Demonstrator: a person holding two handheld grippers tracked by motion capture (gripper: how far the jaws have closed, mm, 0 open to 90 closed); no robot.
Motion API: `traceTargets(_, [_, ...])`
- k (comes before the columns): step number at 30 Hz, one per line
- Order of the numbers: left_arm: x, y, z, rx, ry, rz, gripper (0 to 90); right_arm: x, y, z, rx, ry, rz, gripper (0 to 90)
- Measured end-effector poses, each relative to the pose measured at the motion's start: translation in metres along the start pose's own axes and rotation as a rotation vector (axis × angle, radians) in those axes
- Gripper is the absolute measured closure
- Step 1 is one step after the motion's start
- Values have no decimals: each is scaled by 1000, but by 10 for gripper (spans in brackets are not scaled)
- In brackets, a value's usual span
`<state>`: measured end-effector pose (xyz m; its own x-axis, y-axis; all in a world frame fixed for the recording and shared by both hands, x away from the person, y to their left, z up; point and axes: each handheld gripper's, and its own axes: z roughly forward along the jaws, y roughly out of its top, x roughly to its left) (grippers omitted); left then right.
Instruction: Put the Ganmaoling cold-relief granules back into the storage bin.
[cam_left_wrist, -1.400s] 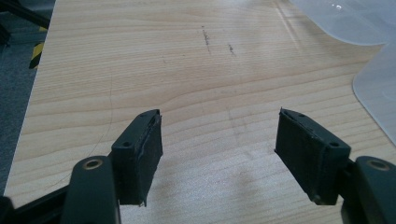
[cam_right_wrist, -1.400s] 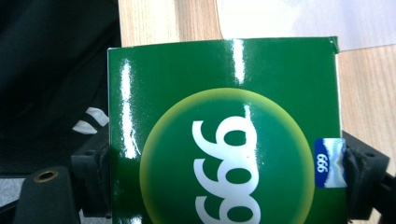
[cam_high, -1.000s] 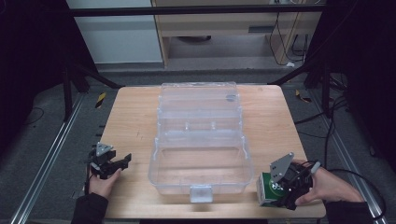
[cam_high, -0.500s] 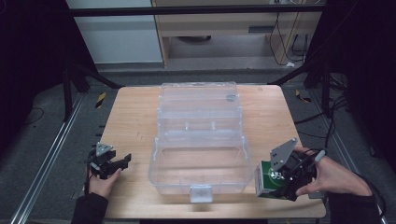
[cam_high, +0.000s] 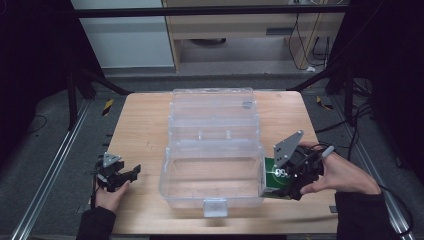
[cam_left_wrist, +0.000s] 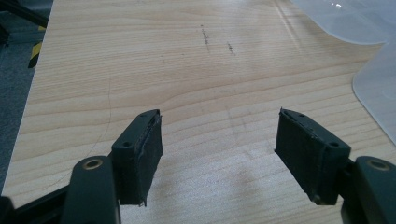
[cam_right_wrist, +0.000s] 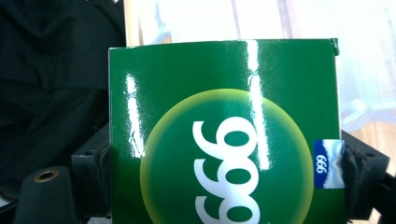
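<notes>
At lower right of the high view, the right gripper (cam_high: 286, 184) is clamped on a green box (cam_high: 276, 181), held just beside the clear case (cam_high: 212, 150) at centre. At lower left, the left gripper (cam_high: 131, 173) rests on the tabletop (cam_high: 140, 125), jaws apart and empty.

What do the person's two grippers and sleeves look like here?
Both the left gripper and the right gripper are black, with two blocky, flat-padded jaws and a grey three-cornered plate on top. The sleeves are dark.
</notes>
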<state>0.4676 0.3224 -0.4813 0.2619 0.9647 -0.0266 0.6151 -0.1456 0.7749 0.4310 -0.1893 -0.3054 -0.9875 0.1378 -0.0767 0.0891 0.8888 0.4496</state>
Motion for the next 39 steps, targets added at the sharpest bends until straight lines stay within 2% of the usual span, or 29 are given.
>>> traceTargets(10, [0,0,1,1,-3,1,309,-15,25,13,-19,-16,-21,155])
traceTargets(17, [0,0,1,0,-3,1,309,-21,33,23,-37,-12,-16,155])
traceTargets(33, [0,0,1,-1,-5,2,309,-22,41,53,23,-21,-70,156])
traceTargets(37, [0,0,1,-1,-4,3,309,-22,42,58,40,-22,-73,156])
traceTargets(39, [0,0,1,-2,-5,3,309,-22,41,61,33,-14,-59,156])
